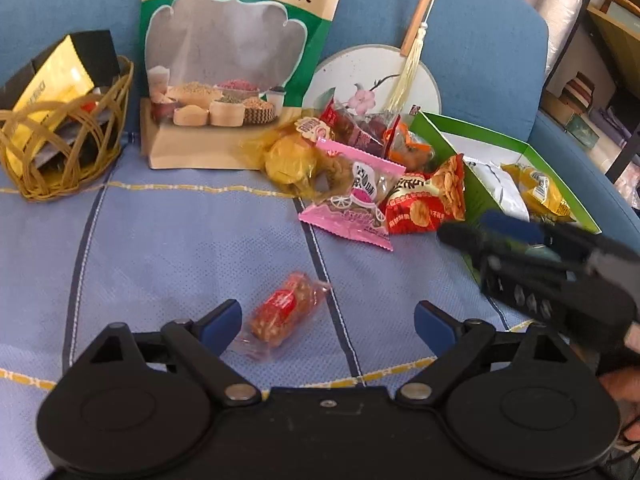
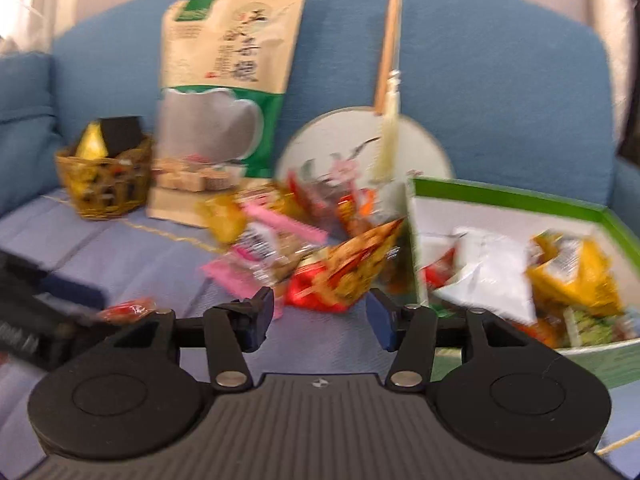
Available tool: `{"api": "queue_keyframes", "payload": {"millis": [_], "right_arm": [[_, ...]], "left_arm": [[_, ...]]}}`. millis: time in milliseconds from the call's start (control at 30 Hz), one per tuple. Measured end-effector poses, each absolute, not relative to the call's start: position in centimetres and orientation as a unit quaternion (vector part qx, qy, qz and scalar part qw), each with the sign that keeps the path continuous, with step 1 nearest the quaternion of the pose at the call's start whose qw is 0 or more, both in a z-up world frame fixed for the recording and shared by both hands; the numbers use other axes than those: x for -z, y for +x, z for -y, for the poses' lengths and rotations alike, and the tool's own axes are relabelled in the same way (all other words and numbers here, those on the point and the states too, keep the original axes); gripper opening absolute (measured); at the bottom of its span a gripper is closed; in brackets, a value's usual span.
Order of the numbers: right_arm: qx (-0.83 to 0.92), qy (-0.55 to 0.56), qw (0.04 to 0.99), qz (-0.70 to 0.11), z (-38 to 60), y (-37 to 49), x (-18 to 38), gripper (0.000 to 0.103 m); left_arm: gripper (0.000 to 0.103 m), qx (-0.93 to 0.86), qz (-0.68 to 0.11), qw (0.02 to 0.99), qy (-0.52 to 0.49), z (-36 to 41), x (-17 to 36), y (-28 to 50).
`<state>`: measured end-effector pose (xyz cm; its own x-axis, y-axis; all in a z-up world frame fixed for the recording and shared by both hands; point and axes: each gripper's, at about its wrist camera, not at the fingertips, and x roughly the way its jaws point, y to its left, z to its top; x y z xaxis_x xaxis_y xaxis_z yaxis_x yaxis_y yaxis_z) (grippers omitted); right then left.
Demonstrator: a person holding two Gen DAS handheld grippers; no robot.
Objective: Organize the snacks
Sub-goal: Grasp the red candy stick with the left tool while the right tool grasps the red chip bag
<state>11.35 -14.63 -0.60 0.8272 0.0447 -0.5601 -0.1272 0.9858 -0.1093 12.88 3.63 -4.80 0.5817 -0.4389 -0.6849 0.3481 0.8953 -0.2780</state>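
1. While the left gripper (image 1: 324,326) hovers low over the blue sofa cushion (image 1: 168,248), a small red-labelled nut bar in clear wrap (image 1: 282,314) lies between its blue fingertips (image 1: 222,322), closer to the 9 o'clock one. Can't tell if the wrapper actually touches that pad.
2. Jaws on the left one are spread wide and hold nothing.
3. From the left wrist view, the main snack pile sits at about 1 o'clock: a pink packet (image 1: 354,200), a red-orange chip packet (image 1: 430,200) just beside it, and a yellow wrapped cake (image 1: 288,156) behind.
4. The right gripper (image 2: 320,314) is pretty blurred, but its jaws stand partly apart and empty, with the red-orange chip packet (image 2: 344,276) right at 12 o'clock, near the tips.
5. At 2 o'clock from the right gripper is the green box (image 2: 520,200), already holding a white pouch (image 2: 492,276) and a yellow packet (image 2: 576,280).
6. Off at 10 o'clock: a wicker basket (image 1: 64,148) with a black-and-yellow box in it, next to a tall grain pouch (image 1: 232,60) leaning on the sofa back. A round fan (image 1: 352,76) leans behind the pile.
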Motion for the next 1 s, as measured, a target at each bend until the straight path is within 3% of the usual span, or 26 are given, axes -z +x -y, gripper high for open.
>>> {"api": "queue_keyframes", "payload": {"millis": [167,233,267,300,333,367,400,433,567,633,667,700,733,767,967,1000], "right_arm": [[-0.011,-0.088,0.943,-0.320,13.9,14.7,0.9,0.085],[-0.015,-0.099,0.940,-0.327,13.9,15.5,1.3,0.049],[-0.022,-0.101,0.941,-0.323,14.1,15.4,1.2,0.047],[-0.035,-0.095,0.941,-0.323,14.6,14.9,0.9,0.037],[-0.046,-0.084,0.942,-0.323,15.2,14.2,0.7,0.027],[-0.057,-0.073,0.942,-0.322,15.9,13.3,0.3,0.024],[-0.069,-0.060,0.943,-0.320,16.6,12.2,-0.1,0.010],[-0.081,-0.048,0.943,-0.320,17.2,10.9,-0.5,0.001],[-0.111,-0.026,0.939,-0.325,19.2,6.4,-1.0,0.002],[-0.119,-0.017,0.937,-0.327,19.8,5.2,-1.0,0.006],[-0.122,-0.015,0.937,-0.326,19.7,5.2,-1.0,0.009],[-0.127,-0.013,0.937,-0.325,19.6,5.5,-1.1,0.025],[-0.129,-0.013,0.938,-0.322,19.3,6.0,-1.1,0.034],[-0.129,-0.016,0.939,-0.317,18.8,6.6,-1.1,0.038],[-0.090,-0.043,0.943,-0.317,16.2,11.1,-0.1,0.046],[-0.073,-0.052,0.942,-0.323,15.8,11.6,0.1,0.051]], "left_arm": [[0.103,0.223,-0.396,0.887,-0.084,-4.3,5.0,13.3],[0.103,0.222,-0.401,0.883,-0.098,-4.6,5.3,13.6],[0.073,0.223,-0.409,0.879,-0.101,-4.7,5.6,13.8],[0.048,0.222,-0.411,0.879,-0.098,-4.7,5.8,13.8],[0.036,0.217,-0.406,0.883,-0.088,-4.6,5.8,13.6],[0.018,0.215,-0.406,0.884,-0.081,-4.6,5.7,13.4],[0.004,0.216,-0.411,0.881,-0.086,-4.7,5.8,13.4],[0.004,0.222,-0.420,0.874,-0.105,-4.8,5.9,13.4],[0.004,0.235,-0.425,0.866,-0.119,-3.7,5.8,12.4],[0.009,0.248,-0.424,0.863,-0.121,-3.0,5.6,11.7],[0.024,0.242,-0.422,0.865,-0.119,-2.7,5.4,11.4],[0.063,0.237,-0.417,0.869,-0.118,-2.4,5.3,11.1],[0.081,0.233,-0.411,0.874,-0.115,-2.2,5.0,10.8],[0.092,0.227,-0.405,0.879,-0.111,-2.0,4.8,10.7],[0.095,0.229,-0.408,0.877,-0.106,-2.3,4.3,10.9],[0.094,0.232,-0.410,0.875,-0.107,-2.4,4.4,11.0]]}}
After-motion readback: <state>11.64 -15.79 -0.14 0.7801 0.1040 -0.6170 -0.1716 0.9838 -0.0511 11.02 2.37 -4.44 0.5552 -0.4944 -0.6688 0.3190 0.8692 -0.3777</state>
